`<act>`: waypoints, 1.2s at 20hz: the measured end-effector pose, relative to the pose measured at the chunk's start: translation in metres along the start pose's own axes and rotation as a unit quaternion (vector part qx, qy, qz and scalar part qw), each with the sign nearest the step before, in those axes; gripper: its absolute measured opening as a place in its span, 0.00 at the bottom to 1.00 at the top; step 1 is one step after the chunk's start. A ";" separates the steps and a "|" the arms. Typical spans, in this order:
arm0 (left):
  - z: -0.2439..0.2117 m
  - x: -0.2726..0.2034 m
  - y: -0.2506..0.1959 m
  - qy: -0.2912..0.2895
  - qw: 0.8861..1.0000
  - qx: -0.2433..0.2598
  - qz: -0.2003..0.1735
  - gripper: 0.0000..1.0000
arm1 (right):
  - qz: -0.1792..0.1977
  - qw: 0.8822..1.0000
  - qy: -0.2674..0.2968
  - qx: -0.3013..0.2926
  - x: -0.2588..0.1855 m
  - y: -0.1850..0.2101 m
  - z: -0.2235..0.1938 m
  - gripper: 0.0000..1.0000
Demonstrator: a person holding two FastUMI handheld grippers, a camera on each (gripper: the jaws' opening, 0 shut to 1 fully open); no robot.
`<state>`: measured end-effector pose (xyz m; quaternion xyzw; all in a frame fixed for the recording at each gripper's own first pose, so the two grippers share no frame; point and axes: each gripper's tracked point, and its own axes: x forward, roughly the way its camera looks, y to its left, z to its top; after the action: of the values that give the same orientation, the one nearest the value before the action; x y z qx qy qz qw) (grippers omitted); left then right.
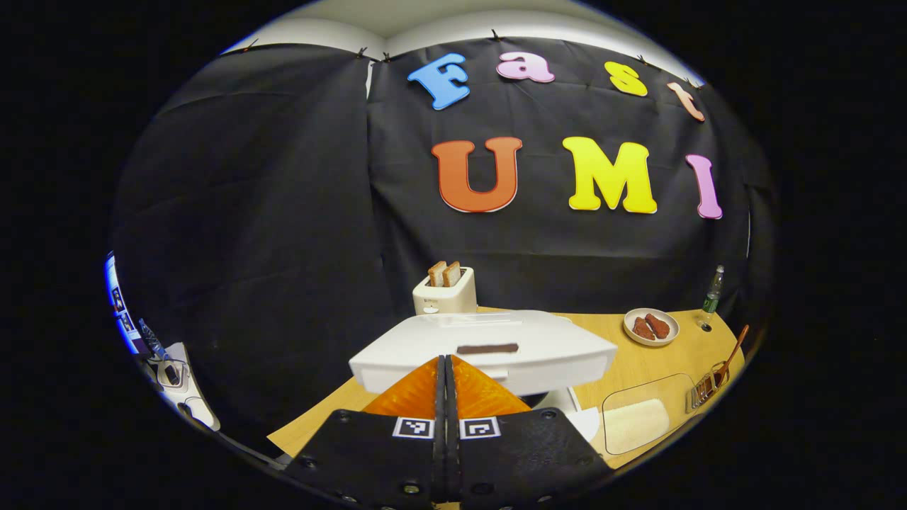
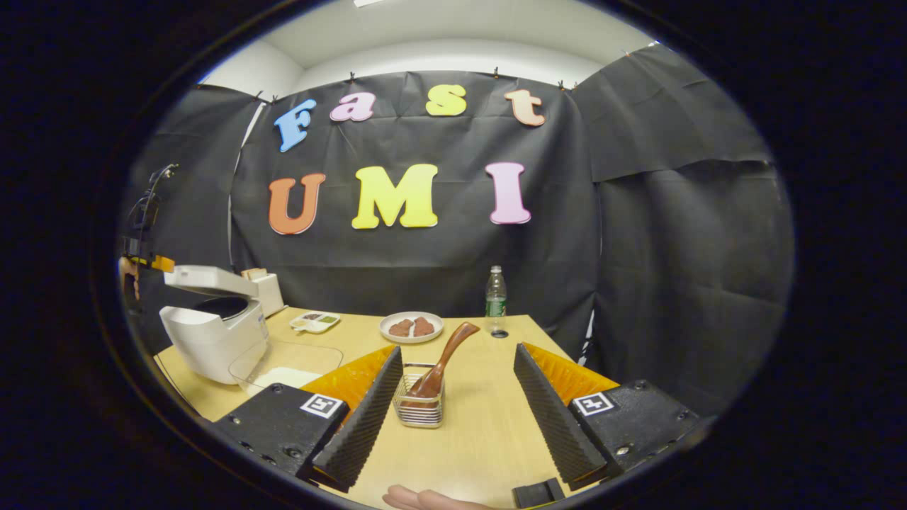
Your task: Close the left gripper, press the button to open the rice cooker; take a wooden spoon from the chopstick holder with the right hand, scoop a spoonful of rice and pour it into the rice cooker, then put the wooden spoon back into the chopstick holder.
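The rice cooker (image 2: 212,333) stands at the table's (image 2: 482,439) left edge with its lid (image 2: 205,280) already raised, so the step in hand looks to be fetching the wooden spoon (image 2: 443,358). It leans in the wire chopstick holder (image 2: 418,404) near the table's middle, handle tilted up and away toward the far edge. The right gripper (image 2: 457,397) has its fingers spread wide, with the holder sitting between them but nearer the left finger. A good grasp would mean shifting left to centre on the handle, closing on it above the holder's rim, then lifting along the handle's tilt so the light holder is not dragged over. The left gripper (image 1: 448,382) has its fingers pressed together, just in front of the cooker's lid. The clear tray of rice (image 2: 283,372) lies beside the cooker.
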<state>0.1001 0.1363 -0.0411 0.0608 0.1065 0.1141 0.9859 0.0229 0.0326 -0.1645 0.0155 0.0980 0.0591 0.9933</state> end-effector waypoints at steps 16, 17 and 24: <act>0.013 -0.172 0.002 -0.116 0.992 -0.002 -0.058 0.95 | 0.040 0.997 0.046 0.051 0.095 0.012 -0.032 0.99; 0.011 -0.180 0.000 -0.117 0.991 0.005 -0.064 0.95 | 0.046 0.996 0.058 0.051 0.104 0.013 -0.036 1.00; -0.006 -0.215 0.010 -0.132 0.988 -0.008 -0.079 0.95 | 0.031 0.987 0.137 0.072 0.164 0.008 -0.067 1.00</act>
<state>-0.1077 0.0953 -0.0034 0.0592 -0.0211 0.0276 0.9976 0.1682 0.0611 -0.2609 0.0813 0.2371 0.0846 0.9644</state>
